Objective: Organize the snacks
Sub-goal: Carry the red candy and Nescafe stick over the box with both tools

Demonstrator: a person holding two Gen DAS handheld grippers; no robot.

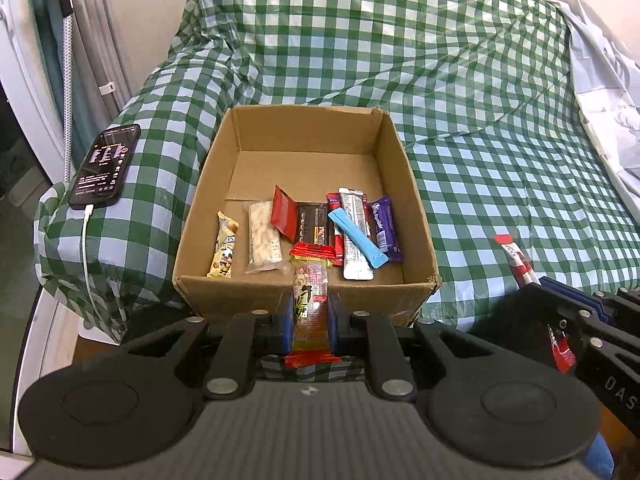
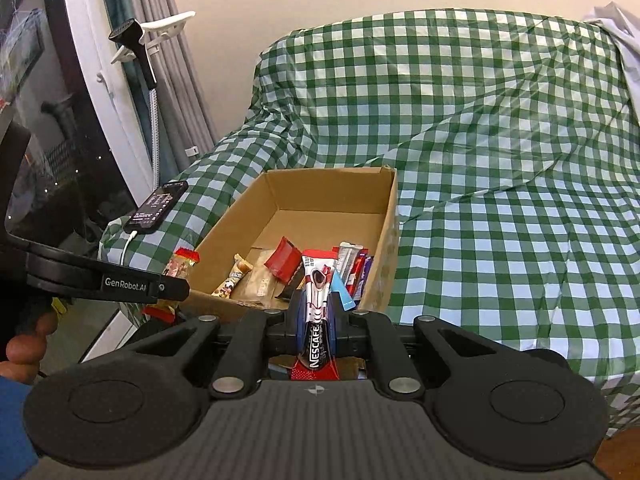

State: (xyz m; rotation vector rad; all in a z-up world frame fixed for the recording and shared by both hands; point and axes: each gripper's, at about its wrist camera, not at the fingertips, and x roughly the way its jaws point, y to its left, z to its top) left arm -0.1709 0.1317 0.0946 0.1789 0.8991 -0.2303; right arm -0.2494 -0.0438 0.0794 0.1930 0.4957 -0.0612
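Note:
A brown cardboard box (image 1: 304, 296) sits on a green checked cloth; it also shows in the right wrist view (image 2: 384, 240). Several snack bars and sachets lie inside at its near end. My left gripper (image 1: 311, 304) is shut on a peanut bar with red ends (image 1: 310, 288), held at the box's near wall. My right gripper (image 2: 318, 308) is shut on a red and white Nescafe sachet (image 2: 318, 300), near the box's near right corner. The right gripper with its sachet (image 1: 518, 264) shows at the right of the left wrist view.
A black phone (image 1: 106, 164) on a white cable lies on the cloth left of the box. Crumpled white paper (image 1: 600, 92) lies at the far right. A window frame and curtains (image 2: 132, 112) stand at the left.

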